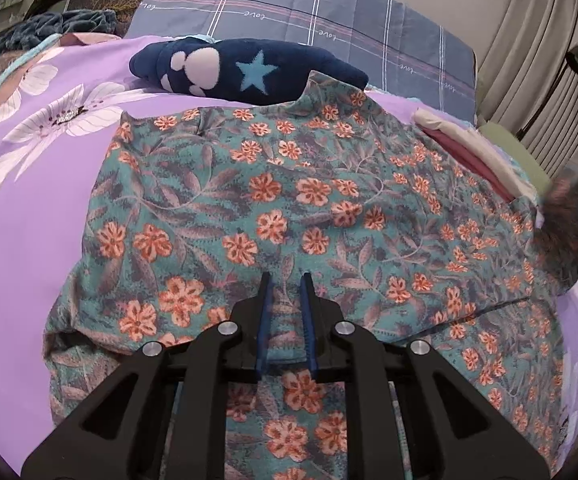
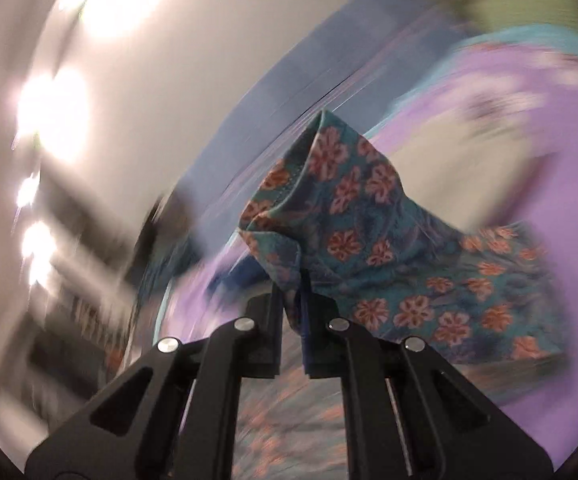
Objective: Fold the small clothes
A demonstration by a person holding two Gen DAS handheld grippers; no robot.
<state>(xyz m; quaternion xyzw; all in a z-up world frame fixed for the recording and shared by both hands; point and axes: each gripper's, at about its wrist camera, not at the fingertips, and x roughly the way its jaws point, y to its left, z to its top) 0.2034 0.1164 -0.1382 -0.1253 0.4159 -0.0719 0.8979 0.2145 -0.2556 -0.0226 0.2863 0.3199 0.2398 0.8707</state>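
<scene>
A teal garment with orange flowers lies spread on a purple bedsheet. My left gripper is at its near edge, its blue pads nearly together with a fold of the hem pinched between them. The right gripper is shut on another corner of the floral garment and holds it bunched up above the bed. That view is heavily blurred. In the left wrist view the raised corner is a dark smear at the right edge.
A navy blue fleece piece with a star and paw print lies beyond the garment. Behind it is a blue plaid pillow. A folded white and pink stack sits at the right, with curtains past the bed.
</scene>
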